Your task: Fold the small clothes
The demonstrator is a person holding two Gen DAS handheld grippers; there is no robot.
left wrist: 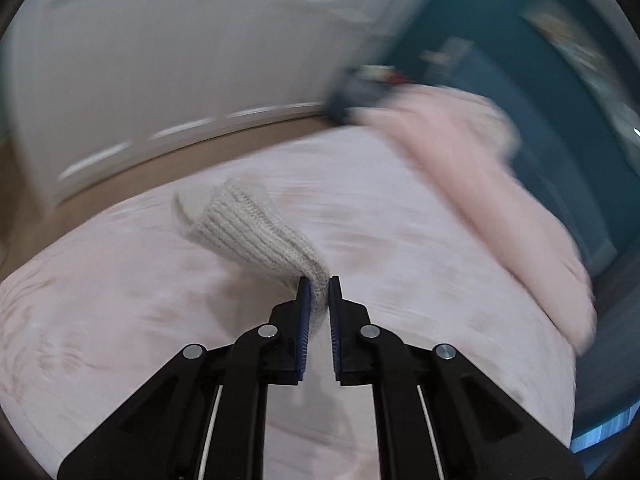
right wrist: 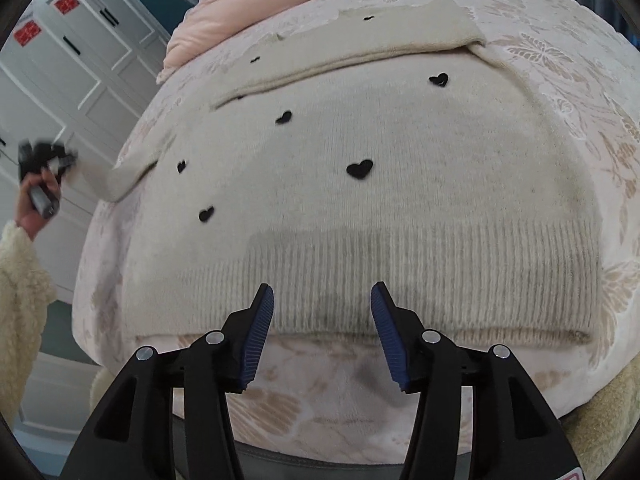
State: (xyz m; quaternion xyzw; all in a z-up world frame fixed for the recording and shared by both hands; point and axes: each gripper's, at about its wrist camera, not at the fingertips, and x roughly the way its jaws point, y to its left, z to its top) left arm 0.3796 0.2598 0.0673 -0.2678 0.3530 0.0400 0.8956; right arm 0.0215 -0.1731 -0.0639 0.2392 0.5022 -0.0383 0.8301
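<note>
A cream knit sweater [right wrist: 360, 216] with small black hearts lies flat on the pink bed cover [right wrist: 560, 80], its ribbed hem nearest the right wrist camera. My right gripper [right wrist: 322, 300] hovers open just above the hem's middle, nothing between its blue pads. One sleeve [right wrist: 360, 44] is folded across the top. The other sleeve [right wrist: 120, 172] stretches off to the left edge of the bed. In the left wrist view my left gripper [left wrist: 318, 284] is shut on that sleeve's ribbed cuff [left wrist: 256, 228], lifted above the cover. The left gripper [right wrist: 48, 164] also shows far left, in a hand.
A folded pink blanket [left wrist: 480, 168] lies along the far side of the bed. White panelled wardrobe doors [right wrist: 80, 60] stand to the left, and a teal wall [left wrist: 520, 40] is behind. A person's fluffy cream sleeve [right wrist: 20, 280] is at the left edge.
</note>
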